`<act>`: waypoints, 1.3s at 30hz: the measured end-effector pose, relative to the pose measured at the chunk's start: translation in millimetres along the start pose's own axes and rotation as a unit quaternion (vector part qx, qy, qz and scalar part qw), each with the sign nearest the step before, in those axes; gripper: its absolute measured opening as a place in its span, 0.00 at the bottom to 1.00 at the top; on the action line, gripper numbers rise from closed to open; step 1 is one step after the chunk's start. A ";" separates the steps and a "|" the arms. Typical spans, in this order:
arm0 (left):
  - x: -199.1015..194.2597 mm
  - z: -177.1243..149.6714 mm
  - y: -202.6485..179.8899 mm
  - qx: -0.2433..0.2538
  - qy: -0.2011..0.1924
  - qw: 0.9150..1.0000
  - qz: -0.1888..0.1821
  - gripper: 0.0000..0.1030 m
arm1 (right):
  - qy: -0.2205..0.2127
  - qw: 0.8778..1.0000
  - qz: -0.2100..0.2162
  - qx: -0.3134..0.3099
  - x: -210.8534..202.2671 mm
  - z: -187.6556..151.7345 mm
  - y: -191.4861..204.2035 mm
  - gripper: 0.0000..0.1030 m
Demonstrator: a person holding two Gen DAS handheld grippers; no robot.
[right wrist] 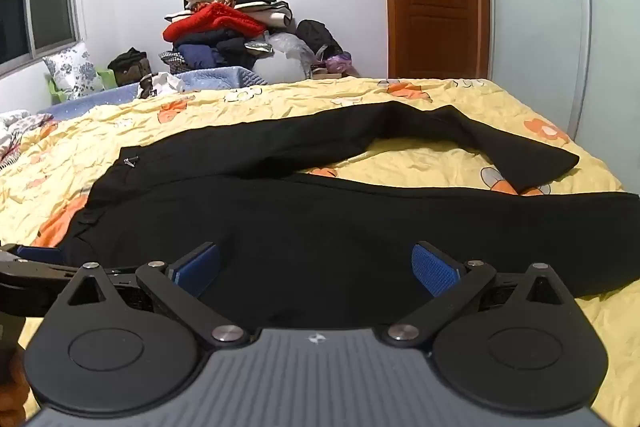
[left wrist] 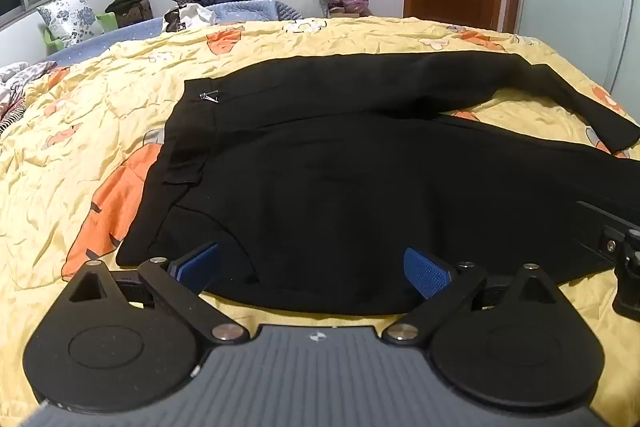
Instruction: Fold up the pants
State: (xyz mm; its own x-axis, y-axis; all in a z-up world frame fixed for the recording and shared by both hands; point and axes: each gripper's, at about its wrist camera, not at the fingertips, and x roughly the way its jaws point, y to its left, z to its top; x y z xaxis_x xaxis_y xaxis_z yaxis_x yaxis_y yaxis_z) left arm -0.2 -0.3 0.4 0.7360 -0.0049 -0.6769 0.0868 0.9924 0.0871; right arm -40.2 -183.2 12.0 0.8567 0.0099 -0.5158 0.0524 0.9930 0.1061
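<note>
Black fabric pants (left wrist: 360, 187) spread flat on yellow floral quilt (left wrist: 120, 107), waistband left, legs running right, far leg bent back. Long axis crosswise to both tongs. Left gripper (left wrist: 312, 269) released, near waist hem; right gripper (right wrist: 316, 269) released, over thigh, nearer legs.

A bed (right wrist: 460, 151) covered by a crinkled yellow quilt (left wrist: 120, 115) with orange and white flowers takes up most of the room. Black pants (right wrist: 320, 223) lie spread flat on the quilt, waistband to the left, 2 legs running right; the far leg bends back toward the near one. At the left edge, some patterned bedding (left wrist: 16, 87) lies bunched on the bed.
</note>
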 end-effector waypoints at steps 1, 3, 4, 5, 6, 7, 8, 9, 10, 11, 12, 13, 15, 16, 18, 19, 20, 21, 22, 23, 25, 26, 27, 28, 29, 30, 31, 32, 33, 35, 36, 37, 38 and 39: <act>-0.5 0.1 -0.5 0.002 0.000 1.000 -0.001 0.97 | -0.002 1.000 0.000 0.000 -0.3 0.4 0.0 1.00; 0.4 -1.2 1.3 0.000 0.003 1.000 -0.006 0.97 | -0.006 1.000 0.002 0.006 -1.2 1.4 -0.6 1.00; 1.3 -0.2 0.3 0.002 0.007 1.000 -0.004 0.97 | -0.012 1.000 0.003 0.005 -3.8 -2.8 -1.5 1.00; 4.4 2.0 -5.3 0.002 0.010 1.000 0.002 0.97 | -0.009 1.000 0.000 -0.004 -4.2 -4.0 0.3 1.00; 4.8 -0.3 -3.8 -0.003 0.004 1.000 -0.002 0.97 | 0.006 1.000 0.003 0.002 1.4 -1.8 -0.5 1.00; 5.3 -0.5 -4.7 -0.001 0.004 1.000 -0.002 0.97 | 0.008 1.000 0.005 0.005 3.7 -2.4 -3.3 1.00; 6.0 -0.7 -6.1 0.000 0.004 1.000 -0.002 0.97 | 0.007 1.000 0.005 0.002 3.9 -3.1 -4.3 1.00; 3.6 -2.0 -7.6 0.001 0.002 1.000 -0.001 0.97 | 0.007 1.000 0.004 -0.001 3.0 -3.7 -4.3 1.00; 1.5 -3.7 -6.4 0.002 0.002 1.000 -0.003 0.97 | 0.007 1.000 0.002 -0.003 2.4 -4.0 -4.7 1.00; 2.0 -3.8 -6.5 0.002 0.004 1.000 -0.004 0.97 | 0.004 1.000 -0.002 -0.008 0.1 -7.3 0.0 1.00; 2.4 -4.0 -6.7 0.002 0.005 1.000 -0.005 0.97 | 0.004 1.000 -0.002 -0.009 -0.6 -7.6 0.4 1.00; 2.7 -4.2 -6.8 0.001 0.006 1.000 -0.005 0.97 | 0.005 1.000 -0.002 -0.010 -0.8 -8.0 0.0 1.00; 4.3 -4.4 -6.5 0.002 0.007 1.000 -0.007 0.97 | 0.007 1.000 -0.003 -0.009 -0.5 -8.6 -0.1 1.00; 4.4 -4.6 -6.8 0.002 0.007 1.000 -0.008 0.97 | 0.009 1.000 -0.002 -0.009 1.0 -8.2 -1.0 1.00; 4.3 -4.7 -7.9 0.002 0.006 1.000 -0.010 0.97 | 0.010 1.000 -0.002 -0.007 2.4 -8.5 -1.9 1.00; 4.4 -4.9 -8.3 0.002 0.006 1.000 -0.011 0.97 | 0.010 1.000 -0.002 -0.006 2.8 -8.9 -2.7 1.00; 4.4 -5.1 -8.6 0.002 0.006 1.000 -0.011 0.97 | 0.011 1.000 0.000 -0.004 3.2 -9.4 -3.5 1.00; 4.1 -5.2 -9.2 0.002 0.005 1.000 -0.012 0.97 | 0.013 1.000 0.001 -0.003 3.8 -9.8 -4.1 1.00; 3.9 -5.3 -9.4 0.003 0.003 1.000 -0.014 0.97 | 0.015 1.000 0.002 -0.002 4.4 -10.1 -4.5 1.00; 3.7 -5.4 -9.2 0.003 0.002 1.000 -0.016 0.97 | 0.015 1.000 0.004 -0.002 3.8 -10.8 -5.0 1.00; 3.2 -5.6 -9.4 0.003 -0.004 1.000 -0.016 0.97 | 0.017 1.000 0.005 -0.002 4.1 -11.1 -4.9 1.00; 3.2 -5.3 -9.7 0.005 -0.006 1.000 -0.015 0.97 | 0.017 1.000 0.005 -0.002 4.2 -11.4 -4.8 1.00; 3.4 -5.2 -9.9 0.006 -0.007 1.000 -0.013 0.97 | 0.017 1.000 0.005 -0.001 4.3 -11.8 -4.8 1.00; 3.9 -5.0 -10.0 0.007 -0.007 1.000 -0.011 0.97 | 0.017 1.000 0.006 0.000 4.2 -12.0 -5.2 1.00; 4.3 -5.0 -9.5 0.005 -0.007 1.000 -0.009 0.97 | 0.018 1.000 0.006 -0.002 4.5 -12.1 -4.2 1.00; 4.5 -5.3 -8.3 0.001 -0.008 1.000 -0.009 0.97 | 0.019 1.000 0.006 -0.002 4.8 -12.5 -4.0 1.00; 4.7 -5.9 -7.5 -0.002 -0.007 1.000 -0.010 0.97 | 0.020 1.000 0.006 -0.001 4.8 -13.1 -4.0 1.00; 5.1 -5.9 -6.4 -0.005 -0.006 1.000 -0.013 0.97 | 0.020 1.000 0.006 -0.001 4.7 -13.7 -3.7 1.00; 5.6 -5.8 -5.5 -0.008 -0.004 1.000 -0.014 0.97 | 0.020 1.000 0.007 -0.001 4.9 -13.5 -3.7 1.00; 6.8 -5.9 -5.0 -0.011 0.001 1.000 -0.013 0.97 | 0.022 1.000 0.008 -0.001 5.8 -14.5 -3.4 1.00; 7.4 -5.9 -4.8 -0.011 0.003 1.000 -0.014 0.97 | 0.023 1.000 0.009 -0.001 6.4 -14.9 -3.4 1.00; 7.9 -5.9 -4.9 -0.010 0.005 1.000 -0.015 0.97 | 0.024 1.000 0.010 -0.001 6.7 -15.4 -3.2 1.00; 8.4 -6.2 -4.8 -0.010 0.007 1.000 -0.014 0.97 | 0.024 1.000 0.011 -0.001 6.8 -15.7 -3.2 1.00; 8.7 -6.4 -5.3 -0.008 0.008 1.000 -0.014 0.97 | 0.025 1.000 0.011 -0.001 6.7 -15.7 -3.7 1.00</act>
State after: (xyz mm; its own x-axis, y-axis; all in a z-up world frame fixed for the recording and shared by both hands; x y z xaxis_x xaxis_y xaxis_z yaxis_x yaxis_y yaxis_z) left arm 1.4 -4.8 -10.7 0.7234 -0.0303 -0.6898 0.0955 0.9938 0.0565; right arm -42.8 -184.9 -5.2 0.8309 0.0380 -0.5551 0.0325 0.9927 0.1165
